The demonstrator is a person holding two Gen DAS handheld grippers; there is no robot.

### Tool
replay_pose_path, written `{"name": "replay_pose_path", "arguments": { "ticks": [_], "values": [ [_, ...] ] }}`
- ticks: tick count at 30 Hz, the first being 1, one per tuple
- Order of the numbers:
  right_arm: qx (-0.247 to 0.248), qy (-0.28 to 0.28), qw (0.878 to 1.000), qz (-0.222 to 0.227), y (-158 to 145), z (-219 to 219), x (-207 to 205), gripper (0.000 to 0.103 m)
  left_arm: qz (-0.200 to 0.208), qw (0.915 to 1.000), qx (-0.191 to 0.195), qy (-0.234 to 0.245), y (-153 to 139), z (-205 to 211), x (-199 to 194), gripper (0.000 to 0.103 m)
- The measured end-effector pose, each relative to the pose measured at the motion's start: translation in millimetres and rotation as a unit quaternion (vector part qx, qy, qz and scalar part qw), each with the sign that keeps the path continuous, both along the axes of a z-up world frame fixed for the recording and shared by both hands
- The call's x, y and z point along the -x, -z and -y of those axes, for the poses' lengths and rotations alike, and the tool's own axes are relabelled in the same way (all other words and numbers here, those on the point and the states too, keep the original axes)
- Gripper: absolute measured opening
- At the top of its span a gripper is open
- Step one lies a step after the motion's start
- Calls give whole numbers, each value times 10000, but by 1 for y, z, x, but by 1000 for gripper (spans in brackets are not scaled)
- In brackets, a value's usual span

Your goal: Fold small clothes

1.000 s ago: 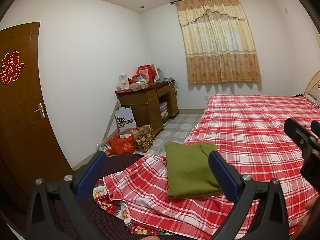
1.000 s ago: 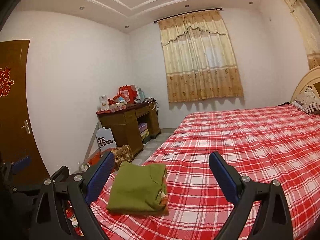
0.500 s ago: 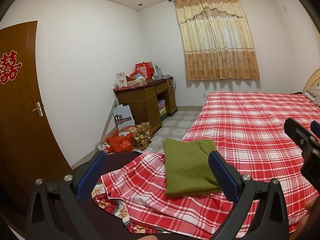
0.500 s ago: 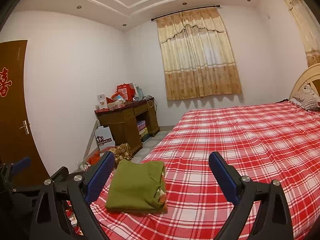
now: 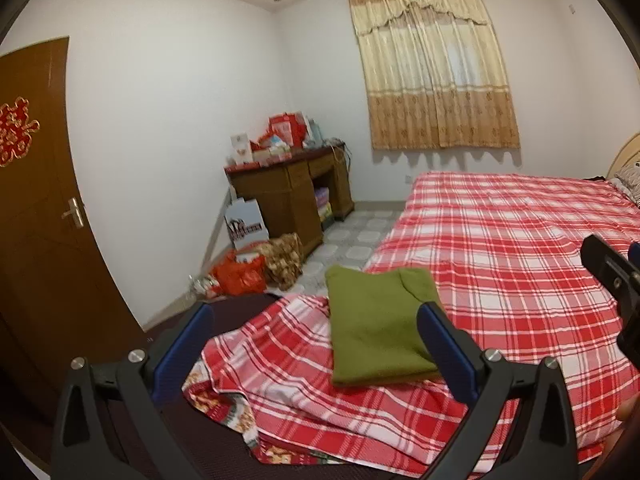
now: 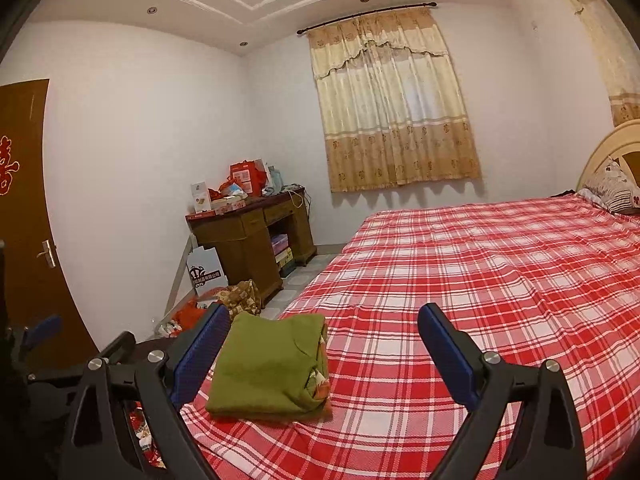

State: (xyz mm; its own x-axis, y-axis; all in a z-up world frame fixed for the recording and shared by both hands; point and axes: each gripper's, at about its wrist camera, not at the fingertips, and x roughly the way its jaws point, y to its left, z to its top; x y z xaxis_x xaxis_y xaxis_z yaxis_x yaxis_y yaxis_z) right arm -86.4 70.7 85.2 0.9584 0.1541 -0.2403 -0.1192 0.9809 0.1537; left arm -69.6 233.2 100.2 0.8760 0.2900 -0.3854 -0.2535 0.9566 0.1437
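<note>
A green garment (image 5: 376, 328) lies folded into a neat rectangle on the red plaid bed sheet (image 5: 512, 248), near the bed's near left corner. It also shows in the right wrist view (image 6: 268, 364), with a patterned layer peeking from its right edge. My left gripper (image 5: 316, 344) is open and empty, held above and short of the garment. My right gripper (image 6: 324, 356) is open and empty, held above the bed to the garment's right. Part of the right gripper (image 5: 612, 280) shows at the right edge of the left wrist view.
A wooden desk (image 5: 292, 196) with boxes on top stands against the far wall. Bags and a carton (image 5: 248, 256) lie on the floor beside it. A brown door (image 5: 36, 220) is at left. A pillow (image 6: 612, 188) and headboard are at far right.
Both grippers have drifted slightly back and up from the garment. The folded garment has not moved, and both grippers stay open.
</note>
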Motion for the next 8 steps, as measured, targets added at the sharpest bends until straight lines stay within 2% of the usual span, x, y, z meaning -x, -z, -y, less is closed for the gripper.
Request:
{"name": "replay_pose_path", "arguments": {
  "ticks": [8],
  "values": [
    [-34,-18,9999,-126,6,1,-6,96,-181,9998,102,65,10,-2,-10,103]
  ]
}}
